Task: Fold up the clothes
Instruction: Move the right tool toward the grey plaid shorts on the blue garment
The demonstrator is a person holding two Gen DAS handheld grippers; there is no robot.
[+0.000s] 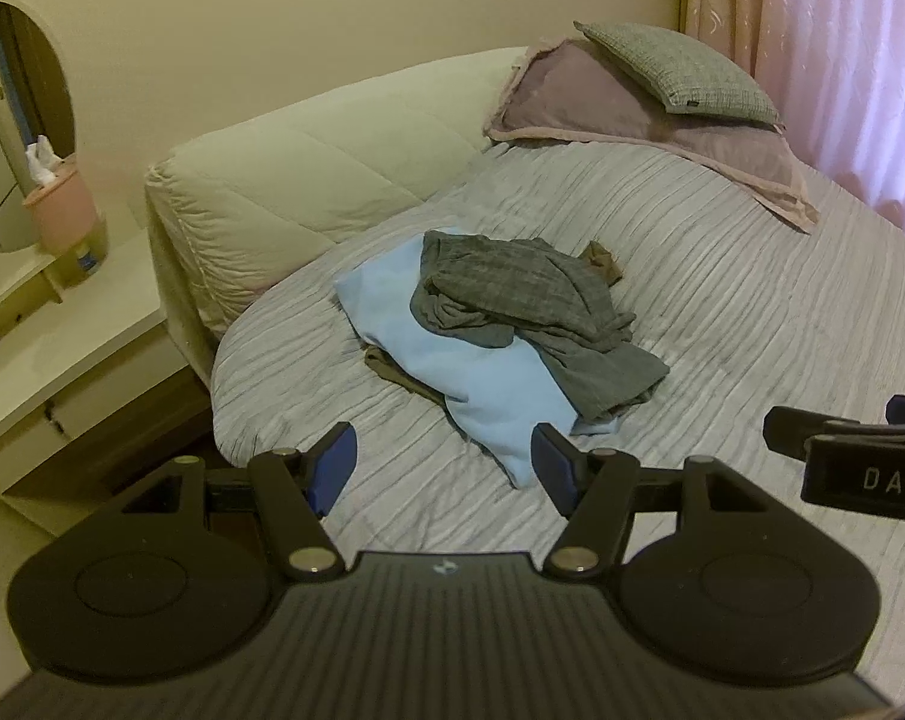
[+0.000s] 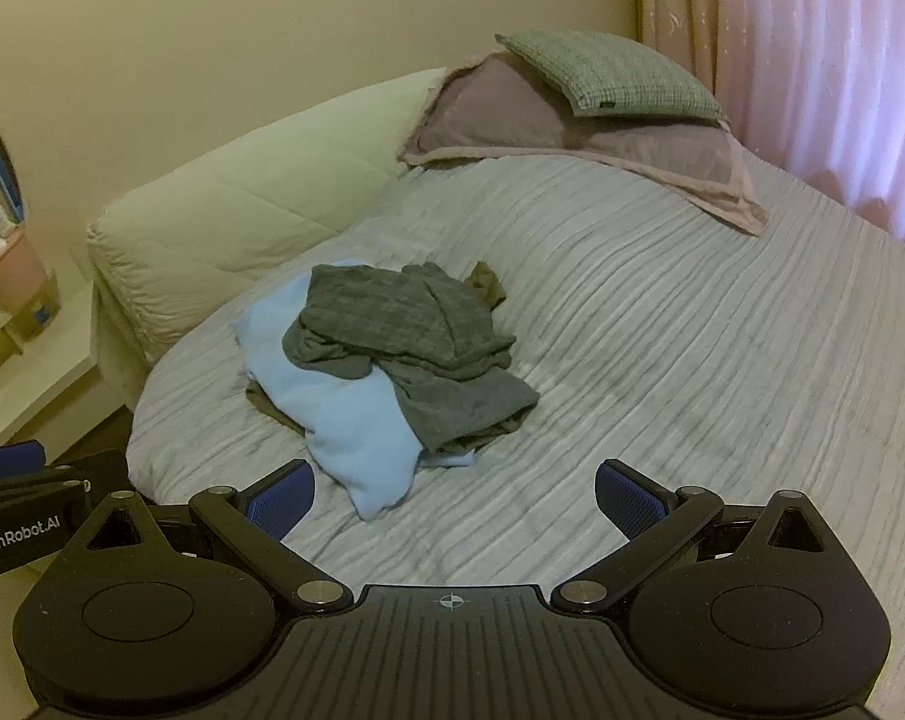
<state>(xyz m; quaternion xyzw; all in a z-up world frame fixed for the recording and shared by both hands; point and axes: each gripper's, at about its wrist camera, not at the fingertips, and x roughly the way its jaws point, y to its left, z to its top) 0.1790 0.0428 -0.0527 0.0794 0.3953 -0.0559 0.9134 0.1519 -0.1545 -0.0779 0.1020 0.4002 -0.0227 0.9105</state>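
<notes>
Dim, soft curtain-side light; fisheye-warped edges.

1. A pile of clothes (image 1: 500,324) lies on the bed (image 1: 722,312), toward its left edge.
2. Behind the pile, a headboard (image 1: 308,174) runs along the bed.
3. Two stacked pillows (image 1: 650,102) lie behind and right of the pile.
4. A bedside surface (image 1: 62,360) stands left of the pile, off the bed.
5. Both tongs hover before the pile, left tongs (image 1: 446,471) and right tongs (image 2: 455,501).

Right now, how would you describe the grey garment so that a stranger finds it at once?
Look at the bed with the ribbed grey cover. Near its middle lies a small heap of clothes. The grey garment is the crumpled top piece, darker than the light blue garment under it.
</notes>
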